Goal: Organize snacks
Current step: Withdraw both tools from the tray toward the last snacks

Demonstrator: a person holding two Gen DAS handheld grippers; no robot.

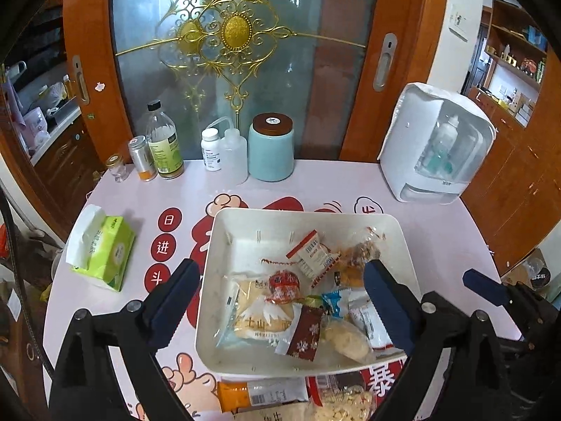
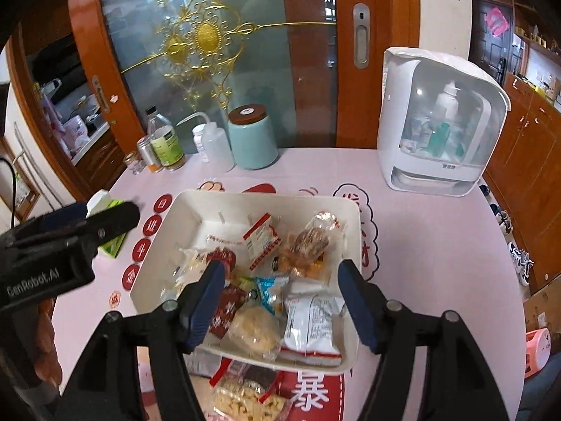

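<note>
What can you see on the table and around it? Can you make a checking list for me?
Surface: pink table cover with red cartoon prints.
Job's things: white bin holding many wrapped snacks; more snack packets lie on the table in front of it.
Clutter: green tissue pack, glass bottle, teal jar, white cabinet with bottles inside.
Grippers: left tool open above the bin, holding nothing; right tool open above the bin, holding nothing.
Cables: a dark cable at the left edge, off the table.
Surroundings: wooden sliding door with frosted glass and gold decoration, wooden cupboards on the right.
</note>
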